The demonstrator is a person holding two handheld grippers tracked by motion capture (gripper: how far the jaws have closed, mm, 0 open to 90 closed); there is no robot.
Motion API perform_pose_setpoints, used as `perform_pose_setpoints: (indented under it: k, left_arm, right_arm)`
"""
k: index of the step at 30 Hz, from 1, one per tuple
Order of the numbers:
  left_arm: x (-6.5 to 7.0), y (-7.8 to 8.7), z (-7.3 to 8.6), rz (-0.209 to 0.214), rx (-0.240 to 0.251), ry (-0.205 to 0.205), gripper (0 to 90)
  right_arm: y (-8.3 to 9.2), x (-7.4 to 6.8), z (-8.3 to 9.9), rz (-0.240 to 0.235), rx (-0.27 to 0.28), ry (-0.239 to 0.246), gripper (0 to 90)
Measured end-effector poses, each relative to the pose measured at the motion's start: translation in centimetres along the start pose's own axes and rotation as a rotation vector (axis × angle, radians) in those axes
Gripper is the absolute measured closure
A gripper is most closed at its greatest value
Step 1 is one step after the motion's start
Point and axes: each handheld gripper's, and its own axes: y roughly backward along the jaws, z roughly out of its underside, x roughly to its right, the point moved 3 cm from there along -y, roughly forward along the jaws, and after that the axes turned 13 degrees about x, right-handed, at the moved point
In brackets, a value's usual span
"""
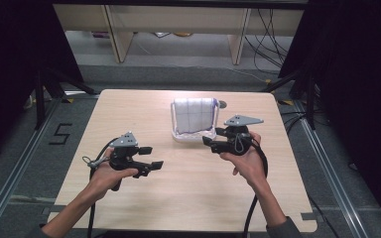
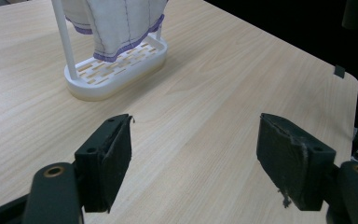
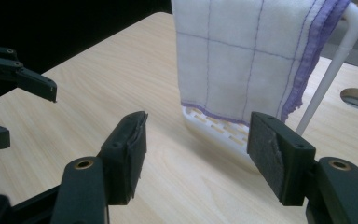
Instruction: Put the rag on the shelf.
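A white cloth with purple grid lines and a purple hem (image 1: 194,115) hangs over a white rack (image 1: 176,135) at the middle of the wooden table (image 1: 129,109). My right gripper (image 1: 212,137) is just right of the rack's base and points left at it, open with nothing between its pads. In the right gripper view the cloth (image 3: 242,60) and the rack's white rod (image 3: 335,60) stand close ahead of the open gripper (image 3: 199,126). My left gripper (image 1: 154,157) hovers nearer the front left, open and empty. Beyond the left gripper (image 2: 198,130) stands the slotted rack base (image 2: 121,70) with the cloth (image 2: 116,23) above it.
A round hole (image 1: 222,104) sits in the table just right of the rack's top. The table's right edge (image 2: 349,79) lies beyond the left gripper. Black curtains flank the table, and shelf legs and cables stand on the floor behind.
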Motion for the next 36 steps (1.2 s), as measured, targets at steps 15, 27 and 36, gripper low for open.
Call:
perform_pose_setpoints:
  k: [15,27,36]
  left_arm:
    - [0.6,0.3,1.4,0.003,-0.01,-0.001,25.1]
    - [1.3,0.7,3.7,-0.003,-0.031,-0.023,25.0]
    - [1.2,1.3,5.8,-0.017,-0.051,-0.014,24.7]
  right_arm:
    - [0.4,-0.7,2.4,-0.038,-0.021,-0.022,38.0]
    - [1.4,-1.4,4.6,-0.038,-0.019,-0.048,35.2]
    - [1.3,-1.9,7.8,-0.053,-0.068,-0.044,34.7]
